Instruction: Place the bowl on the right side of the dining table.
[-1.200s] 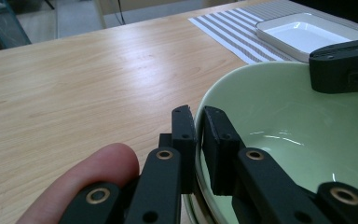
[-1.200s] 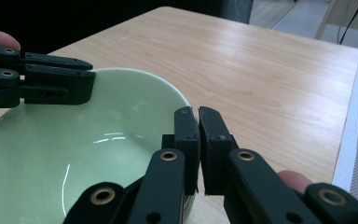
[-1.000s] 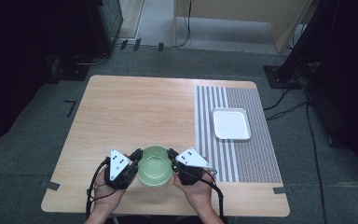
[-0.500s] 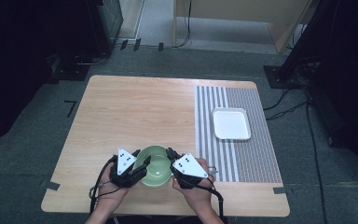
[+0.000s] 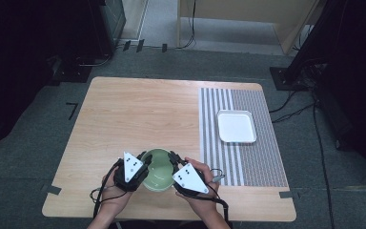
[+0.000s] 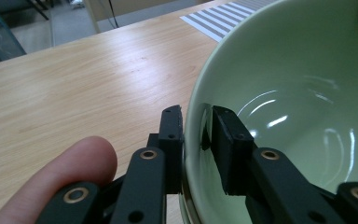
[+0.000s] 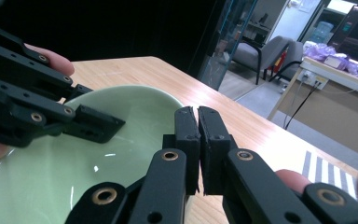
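A pale green bowl (image 5: 158, 175) stands near the front edge of the wooden table (image 5: 133, 109), between my two hands. My left gripper (image 5: 146, 160) is at its left rim. In the left gripper view one jaw is outside the wall and one inside the bowl (image 6: 298, 93), so my left gripper (image 6: 196, 119) is shut on the rim. My right gripper (image 5: 173, 157) is at the bowl's right rim. Its jaws (image 7: 198, 114) are pressed together with nothing between them, beside the bowl (image 7: 121, 140).
A striped grey mat (image 5: 262, 157) covers the right part of the table, with a white rectangular tray (image 5: 237, 126) on it. Bare wood stretches behind and to the left of the bowl. Dark stands and cables ring the table on the floor.
Both hands have drawn slightly toward the table's front edge and turned inward at the bowl's rim. The bowl has hardly moved.
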Demonstrator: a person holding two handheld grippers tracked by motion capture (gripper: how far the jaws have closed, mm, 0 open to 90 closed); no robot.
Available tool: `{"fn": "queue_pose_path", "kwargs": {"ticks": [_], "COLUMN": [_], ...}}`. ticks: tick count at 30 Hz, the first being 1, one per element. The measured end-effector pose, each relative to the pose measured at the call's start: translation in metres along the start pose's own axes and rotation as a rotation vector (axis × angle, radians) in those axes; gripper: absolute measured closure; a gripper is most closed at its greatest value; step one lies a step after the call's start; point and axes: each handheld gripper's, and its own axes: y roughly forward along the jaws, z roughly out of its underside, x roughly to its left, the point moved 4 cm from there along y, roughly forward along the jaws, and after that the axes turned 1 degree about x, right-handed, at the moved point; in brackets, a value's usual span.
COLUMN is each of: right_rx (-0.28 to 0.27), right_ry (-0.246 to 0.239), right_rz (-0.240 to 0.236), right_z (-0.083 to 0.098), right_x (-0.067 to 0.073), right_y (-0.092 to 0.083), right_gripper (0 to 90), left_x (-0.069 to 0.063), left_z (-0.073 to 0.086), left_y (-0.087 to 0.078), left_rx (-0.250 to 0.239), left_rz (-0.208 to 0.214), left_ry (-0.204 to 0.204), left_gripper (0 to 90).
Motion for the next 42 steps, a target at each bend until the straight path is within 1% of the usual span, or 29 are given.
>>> {"fn": "queue_pose_path", "kwargs": {"ticks": [3, 4, 5, 6, 9, 11, 13, 15, 16, 17, 18, 19, 20, 24, 25, 27, 28, 29, 30, 31, 32, 33, 34, 35, 36, 38, 39, 40, 42], "right_rx": [0.009, 0.013, 0.013, 0.018, 0.021, 0.022, 0.01, 0.0, 0.0, -0.009, -0.014, -0.016, -0.018, -0.027, -0.038, -0.04, -0.042, -0.056, -0.058, -0.058, -0.058, -0.053, -0.034, -0.034, -0.015, 0.015, 0.015, 0.067, 0.122], "right_ry": [0.004, 0.022, 0.022, 0.037, 0.048, 0.041, 0.032, 0.002, 0.002, -0.031, -0.046, -0.059, -0.066, -0.069, -0.064, -0.056, -0.04, -0.014, 0.025, 0.025, 0.044, 0.085, 0.13, 0.13, 0.18, 0.205, 0.205, 0.249, 0.322], "right_rz": [-0.005, -0.017, -0.017, -0.024, -0.028, -0.027, -0.02, -0.008, -0.008, 0.004, 0.007, 0.011, 0.016, 0.026, 0.026, 0.021, 0.013, 0.005, 0.018, 0.018, 0.012, -0.001, -0.028, -0.028, -0.061, -0.067, -0.067, -0.068, -0.065], "right_z": [0.001, 0.002, 0.002, 0.002, 0.002, 0.002, 0.002, 0.0, 0.0, -0.002, -0.002, -0.003, -0.003, -0.003, -0.005, -0.006, -0.007, -0.008, -0.01, -0.01, -0.01, -0.01, -0.008, -0.008, -0.006, -0.005, -0.005, -0.001, 0.004], "right_x": [-0.001, -0.002, -0.002, -0.003, -0.004, -0.005, -0.003, -0.002, -0.002, 0.0, 0.001, 0.002, 0.003, 0.003, 0.001, 0.0, -0.001, -0.003, -0.007, -0.007, -0.009, -0.011, -0.012, -0.012, -0.011, -0.01, -0.01, -0.009, -0.009], "right_y": [0.001, 0.002, 0.002, 0.002, 0.002, 0.001, 0.0, -0.002, -0.002, -0.004, -0.005, -0.005, -0.005, -0.006, -0.007, -0.008, -0.008, -0.009, -0.01, -0.01, -0.01, -0.01, -0.008, -0.008, -0.006, -0.004, -0.004, 0.001, 0.007], "right_gripper": [88.5, 88.5, 88.5, 88.5, 88.4, 88.6, 88.7, 88.7, 88.7, 88.8, 88.7, 88.8, 88.8, 88.8, 89.0, 89.1, 89.4, 90.0, 90.0, 90.0, 90.0, 87.4, 77.7, 77.7, 72.4, 70.0, 70.0, 69.5, 69.6], "left_x": [0.002, 0.002, 0.002, 0.001, 0.001, 0.001, 0.001, 0.001, 0.001, 0.002, 0.003, 0.003, 0.003, 0.002, 0.002, 0.001, 0.001, 0.001, 0.0, 0.0, 0.0, 0.0, 0.001, 0.001, 0.002, 0.002, 0.002, 0.002, 0.002], "left_z": [0.001, 0.001, 0.001, 0.001, 0.001, 0.0, -0.001, -0.003, -0.003, -0.004, -0.006, -0.007, -0.007, -0.006, -0.006, -0.007, -0.008, -0.008, -0.008, -0.008, -0.008, -0.008, -0.008, -0.008, -0.009, -0.01, -0.01, -0.011, -0.012], "left_y": [-0.001, -0.002, -0.003, -0.003, -0.005, -0.006, -0.007, -0.009, -0.009, -0.011, -0.013, -0.014, -0.015, -0.016, -0.016, -0.017, -0.018, -0.018, -0.019, -0.019, -0.02, -0.02, -0.02, -0.02, -0.021, -0.022, -0.022, -0.024, -0.025], "left_rx": [-0.009, -0.011, -0.013, -0.022, -0.037, -0.047, -0.054, -0.066, -0.066, -0.078, -0.094, -0.098, -0.099, -0.099, -0.104, -0.111, -0.118, -0.125, -0.132, -0.132, -0.133, -0.134, -0.138, -0.138, -0.144, -0.154, -0.154, -0.167, -0.174], "left_rz": [0.009, 0.007, 0.003, -0.003, -0.005, -0.006, -0.006, -0.008, -0.008, -0.013, -0.025, -0.027, -0.028, -0.018, -0.022, -0.03, -0.036, -0.038, -0.046, -0.046, -0.05, -0.053, -0.054, -0.054, -0.059, -0.065, -0.065, -0.065, -0.063], "left_ry": [-0.004, 0.001, 0.008, 0.011, 0.013, 0.004, 0.005, 0.004, 0.004, 0.002, 0.003, 0.0, 0.006, 0.025, 0.029, 0.031, 0.031, 0.037, 0.046, 0.046, 0.037, 0.026, 0.003, 0.003, -0.008, -0.014, -0.014, -0.025, -0.031], "left_gripper": [76.8, 77.3, 77.3, 78.1, 78.7, 79.2, 79.2, 79.7, 80.1, 80.8, 81.1, 81.6, 82.3, 84.2, 84.9, 84.9, 84.9, 84.7, 84.4, 84.4, 84.4, 84.4, 84.4, 84.4, 84.3, 84.1, 84.1, 84.1, 84.1]}}
